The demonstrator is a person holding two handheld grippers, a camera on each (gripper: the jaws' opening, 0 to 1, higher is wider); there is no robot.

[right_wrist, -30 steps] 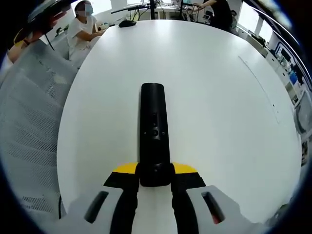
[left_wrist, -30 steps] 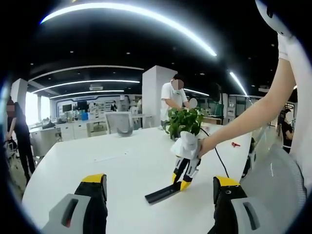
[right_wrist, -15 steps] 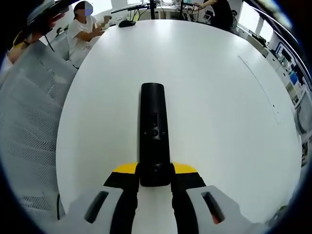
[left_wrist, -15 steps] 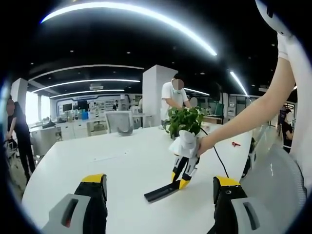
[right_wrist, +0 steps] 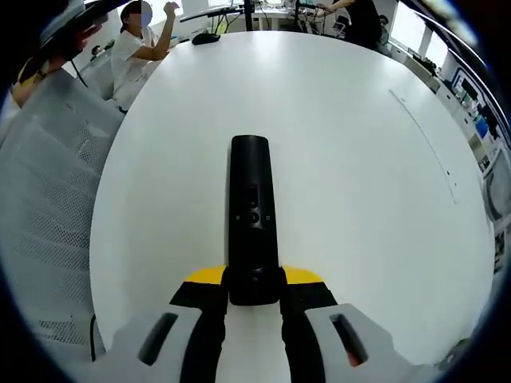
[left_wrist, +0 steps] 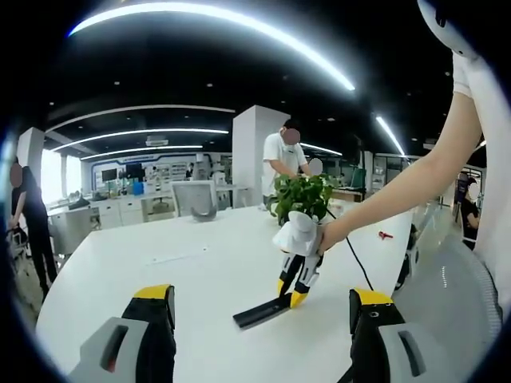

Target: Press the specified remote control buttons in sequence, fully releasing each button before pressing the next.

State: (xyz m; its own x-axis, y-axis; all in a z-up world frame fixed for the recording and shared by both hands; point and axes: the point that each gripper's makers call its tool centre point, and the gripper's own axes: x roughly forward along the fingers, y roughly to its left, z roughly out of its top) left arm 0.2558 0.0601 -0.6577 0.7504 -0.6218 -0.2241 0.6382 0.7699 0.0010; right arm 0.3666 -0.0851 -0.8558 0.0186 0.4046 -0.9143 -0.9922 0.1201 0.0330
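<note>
The right gripper (right_wrist: 254,289) is clamping its yellow-tipped jaws on the near end of the black remote control (right_wrist: 251,215), whose long axis is running straight ahead from the jaws, button face up, over the white bench (right_wrist: 359,159). In the left gripper view the same remote control (left_wrist: 262,309) is lying low above the bench, seemingly touching it at the far end, with the right gripper (left_wrist: 292,297) holding its other end and a person's hand (left_wrist: 326,237) gripping the tool.

The left gripper (left_wrist: 259,319) is hanging with its jaws released and wide apart, gripping nothing. The remote is lying ahead of and between them, still apart, its length slanting across their line. As the free tool, the left is likely the one to press, once it closes and comes down on the buttons (right_wrist: 251,209).

A potted plant (left_wrist: 302,196) is standing on the bench behind the gripper.
</note>
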